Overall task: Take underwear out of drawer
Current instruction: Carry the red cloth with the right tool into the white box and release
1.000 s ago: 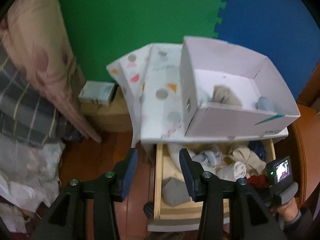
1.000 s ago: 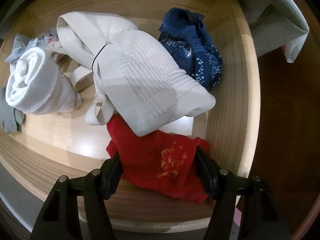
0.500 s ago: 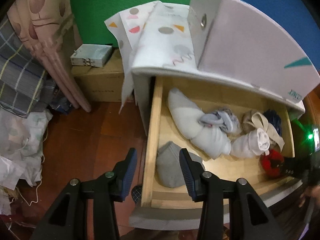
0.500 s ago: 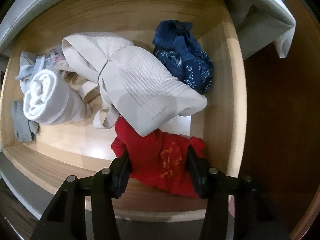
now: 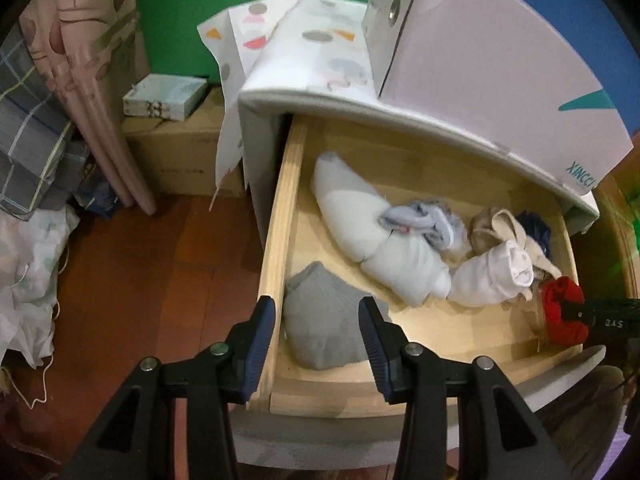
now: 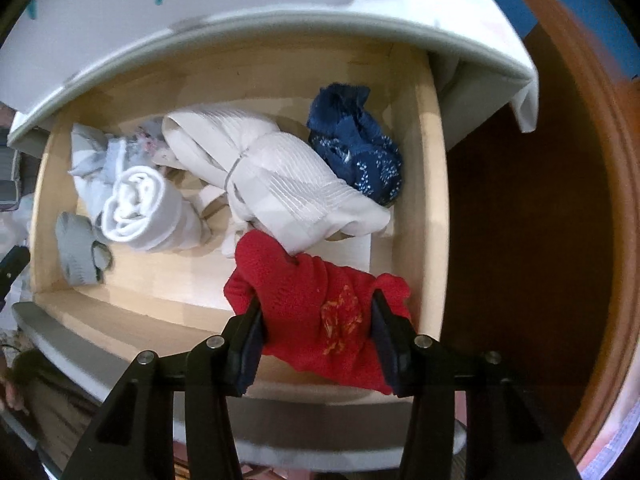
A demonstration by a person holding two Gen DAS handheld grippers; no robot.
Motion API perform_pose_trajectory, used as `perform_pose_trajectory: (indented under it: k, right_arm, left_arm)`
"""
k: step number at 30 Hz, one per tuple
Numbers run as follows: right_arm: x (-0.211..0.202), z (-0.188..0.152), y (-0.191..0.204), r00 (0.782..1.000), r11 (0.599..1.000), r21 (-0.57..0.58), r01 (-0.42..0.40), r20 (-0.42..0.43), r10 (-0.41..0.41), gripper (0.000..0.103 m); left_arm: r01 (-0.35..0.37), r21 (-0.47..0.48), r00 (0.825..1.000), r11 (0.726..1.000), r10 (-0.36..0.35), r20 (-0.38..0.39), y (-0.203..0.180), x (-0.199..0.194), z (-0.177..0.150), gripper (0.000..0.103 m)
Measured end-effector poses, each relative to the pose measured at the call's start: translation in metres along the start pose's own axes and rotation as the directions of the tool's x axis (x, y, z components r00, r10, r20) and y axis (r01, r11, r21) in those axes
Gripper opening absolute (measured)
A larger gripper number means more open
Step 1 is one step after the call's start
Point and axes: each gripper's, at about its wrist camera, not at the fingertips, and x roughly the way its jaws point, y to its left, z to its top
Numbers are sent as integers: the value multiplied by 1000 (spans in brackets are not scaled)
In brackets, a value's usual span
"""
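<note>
Right gripper (image 6: 316,320): we see it clamping the one red underwear (image 6: 316,300) at the drawer (image 6: 430,184) front.
Left gripper (image 5: 316,328): we see it wide, holding nothing, over the drawer's one grey sock (image 5: 320,320).

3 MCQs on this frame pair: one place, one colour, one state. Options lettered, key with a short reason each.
1. Where in the drawer does the navy garment lie, seen from the right wrist?
A. back right corner
B. front left corner
C. outside, on the floor

2. What colour is the garment between the right gripper fingers?
A. grey
B. red
C. white

3. What is the left gripper doing?
A. shut on the white roll
B. open, holding nothing
C. shut on the drawer front

Key:
1 A, it sits by the right wall near the back.
2 B, the red garment fills the gap between the fingers.
3 B, its fingers stand apart above the grey garment with nothing gripped.
</note>
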Motion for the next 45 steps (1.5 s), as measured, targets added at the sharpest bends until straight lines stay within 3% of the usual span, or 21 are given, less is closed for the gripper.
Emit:
perform_pose_trajectory:
  k: [8,14,23,28,34,45]
  right_arm:
    - [-50,-6,-2,997,1000,-13,-18,76,18,45]
    - [-110,4,12,985,998,-51,-26,171,34,45]
    - [-218,49,28,931,997,-76,-13,364,40,45]
    - [-227,93,38,912,998,-60,25,411,2,46]
    - [-213,138,47,916,999,-34,24,401,-8,47]
    - [-160,173,64,956,997,-53,50,292,-33,52]
  left_arm:
    - [-11,28,1000,1000,10,27,-7,-3,-2,44]
    - [6,21,1000,1000,-7,23,-5,-3,-2,44]
    - [8,11,999,1000,-8,34,-4,-5,-3,44]
    - [1,6,999,1000,-1,33,-4,-3,-3,44]
    - [-3,-12,999,1000,3,36,0,-3,-3,44]
    - [22,-48,999,999,-20,50,8,-6,-3,44]
